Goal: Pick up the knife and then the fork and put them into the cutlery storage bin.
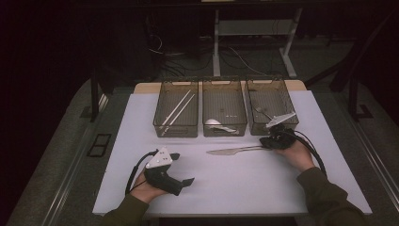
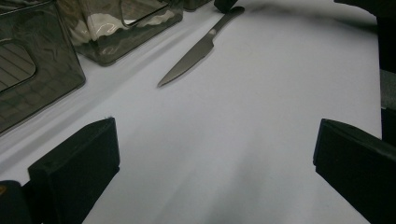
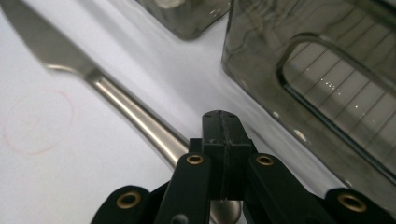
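The right hand-held gripper has its jaws pressed flat together, pad against pad, as the right gripper view shows; the butt end of the knife handle passes under the closed tips, so the jaws sit on or just over the handle rather than around it, and whether they touch it I cannot tell. The knife lies flat on the white surface, handle at that gripper and blade pointing away from it toward the person's left. Just beyond the knife's handle stands the right-hand bin of three clear bins, with a piece of cutlery inside; the middle bin, beyond the knife's blade, holds a spoon, and the left bin, farther from the knife, holds a pair of chopsticks. In the right gripper view a faint red circle is drawn on the surface beside the knife. The left hand-held gripper rests well apart from the knife, on the near side of it, its jaws spread wide with only bare surface between them; in the left gripper view it looks toward the knife's blade tip.
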Action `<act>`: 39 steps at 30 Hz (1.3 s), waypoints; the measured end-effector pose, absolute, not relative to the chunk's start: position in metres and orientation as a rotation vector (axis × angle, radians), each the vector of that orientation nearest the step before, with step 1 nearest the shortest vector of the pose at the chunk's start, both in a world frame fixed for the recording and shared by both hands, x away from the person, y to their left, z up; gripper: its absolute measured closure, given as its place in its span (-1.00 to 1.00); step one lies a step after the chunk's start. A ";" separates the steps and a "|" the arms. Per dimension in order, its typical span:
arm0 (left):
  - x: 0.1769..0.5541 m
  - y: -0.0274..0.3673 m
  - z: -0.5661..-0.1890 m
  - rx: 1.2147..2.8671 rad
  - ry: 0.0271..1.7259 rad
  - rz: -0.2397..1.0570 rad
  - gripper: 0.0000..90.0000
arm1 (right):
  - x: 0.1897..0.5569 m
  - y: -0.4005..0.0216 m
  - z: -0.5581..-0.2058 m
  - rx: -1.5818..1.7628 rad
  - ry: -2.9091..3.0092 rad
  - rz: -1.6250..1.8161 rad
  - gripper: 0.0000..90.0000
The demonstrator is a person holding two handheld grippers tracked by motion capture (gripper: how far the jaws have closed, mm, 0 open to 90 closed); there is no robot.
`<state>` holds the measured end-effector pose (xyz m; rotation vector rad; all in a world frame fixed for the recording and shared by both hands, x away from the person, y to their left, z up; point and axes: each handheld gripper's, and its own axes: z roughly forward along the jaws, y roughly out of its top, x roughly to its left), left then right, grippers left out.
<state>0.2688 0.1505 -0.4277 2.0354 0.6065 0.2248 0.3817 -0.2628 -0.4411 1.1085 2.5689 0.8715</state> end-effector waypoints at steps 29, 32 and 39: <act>0.268 0.150 -0.427 2.041 0.597 0.229 -1.00 | 0.366 -0.240 -0.420 0.841 2.897 0.661 0.75; 0.269 0.150 -0.427 2.035 0.600 0.228 -1.00 | 0.371 -0.222 -0.416 0.768 2.926 0.575 0.66; 0.268 0.150 -0.427 2.033 0.596 0.227 -1.00 | 0.383 -0.186 -0.412 0.696 2.978 0.435 0.62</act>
